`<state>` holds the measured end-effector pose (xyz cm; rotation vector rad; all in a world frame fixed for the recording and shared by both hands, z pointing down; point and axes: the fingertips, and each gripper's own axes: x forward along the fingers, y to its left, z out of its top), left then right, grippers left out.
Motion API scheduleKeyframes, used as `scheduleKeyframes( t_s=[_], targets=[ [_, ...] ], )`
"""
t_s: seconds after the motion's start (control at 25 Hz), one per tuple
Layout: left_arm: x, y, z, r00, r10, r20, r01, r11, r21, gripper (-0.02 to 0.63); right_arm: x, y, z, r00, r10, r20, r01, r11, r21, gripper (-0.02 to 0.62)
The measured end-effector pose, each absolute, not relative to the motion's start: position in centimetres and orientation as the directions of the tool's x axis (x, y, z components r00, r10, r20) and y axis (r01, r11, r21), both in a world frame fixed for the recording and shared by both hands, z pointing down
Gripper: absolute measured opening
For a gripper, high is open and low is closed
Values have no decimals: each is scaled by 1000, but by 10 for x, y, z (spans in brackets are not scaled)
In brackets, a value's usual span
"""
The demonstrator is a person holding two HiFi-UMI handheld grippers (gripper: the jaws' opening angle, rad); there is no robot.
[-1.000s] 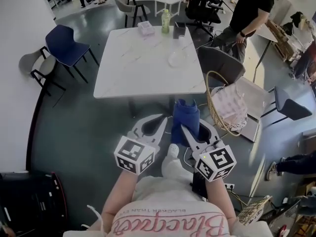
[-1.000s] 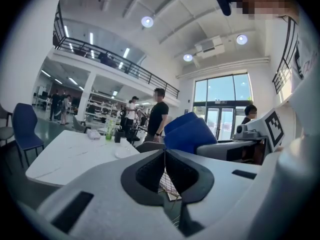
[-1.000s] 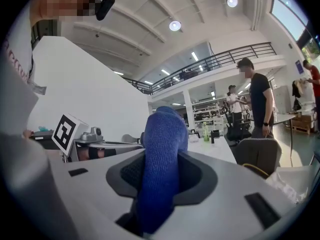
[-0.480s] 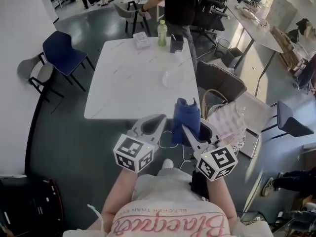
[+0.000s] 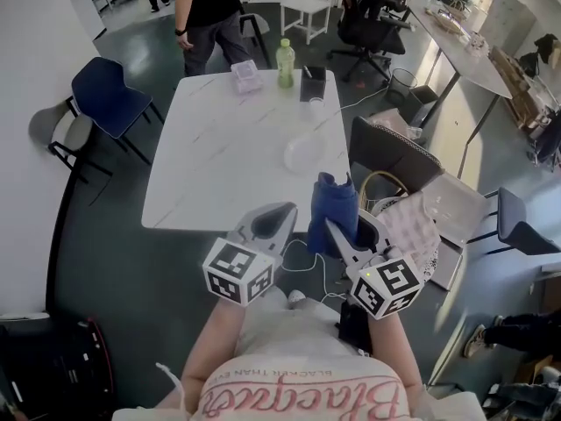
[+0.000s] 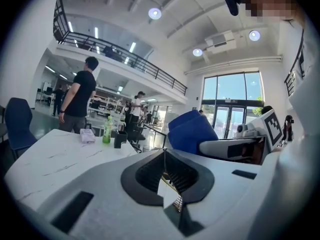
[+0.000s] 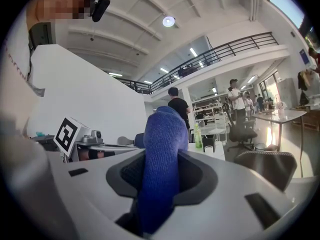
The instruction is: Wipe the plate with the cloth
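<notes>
A clear glass plate [image 5: 304,153] lies on the right half of the white marble table [image 5: 228,165], well ahead of both grippers. My right gripper [image 5: 334,227] is shut on a folded blue cloth [image 5: 333,203] that stands up out of its jaws; in the right gripper view the cloth [image 7: 162,164] fills the gap of that gripper [image 7: 161,184]. My left gripper [image 5: 282,217] is level beside it, jaws shut with nothing between them, as the left gripper view shows [image 6: 164,153]. Both hang short of the table's near edge.
At the table's far end stand a green bottle [image 5: 284,63], a black holder [image 5: 313,83], a small cup [image 5: 316,105] and a pink box [image 5: 246,77]. A person [image 5: 207,11] walks behind. A grey chair [image 5: 394,156] and wicker basket [image 5: 396,213] sit right, a blue chair [image 5: 110,95] left.
Both grippers, with the cloth, have come forward toward the table, side by side. The person behind the table has walked from right to left.
</notes>
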<state>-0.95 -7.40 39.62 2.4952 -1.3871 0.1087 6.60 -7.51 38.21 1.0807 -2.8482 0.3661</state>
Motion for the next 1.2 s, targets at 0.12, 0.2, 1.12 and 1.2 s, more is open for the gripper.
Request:
scheduleKeyframes(
  t_s=[0.12, 0.2, 1.12, 1.2],
  targets=[
    [-13, -92, 401, 543, -813, 212, -837, -502, 218, 6, 64, -93, 387, -746, -646, 161, -666, 719, -200, 124],
    [-16, -104, 405, 555, -804, 216, -828, -509, 233, 6, 62, -104, 390, -741, -650, 168, -671, 713, -205, 124],
    [-76, -254, 509, 619, -659, 427, -781, -456, 428, 186, 9, -261, 431, -663, -697, 273, -749, 616, -246, 123],
    [-79, -260, 516, 605, -664, 439, -789, -431, 438, 186, 6, -266, 436, -669, -679, 302, -742, 633, -221, 124]
  ],
)
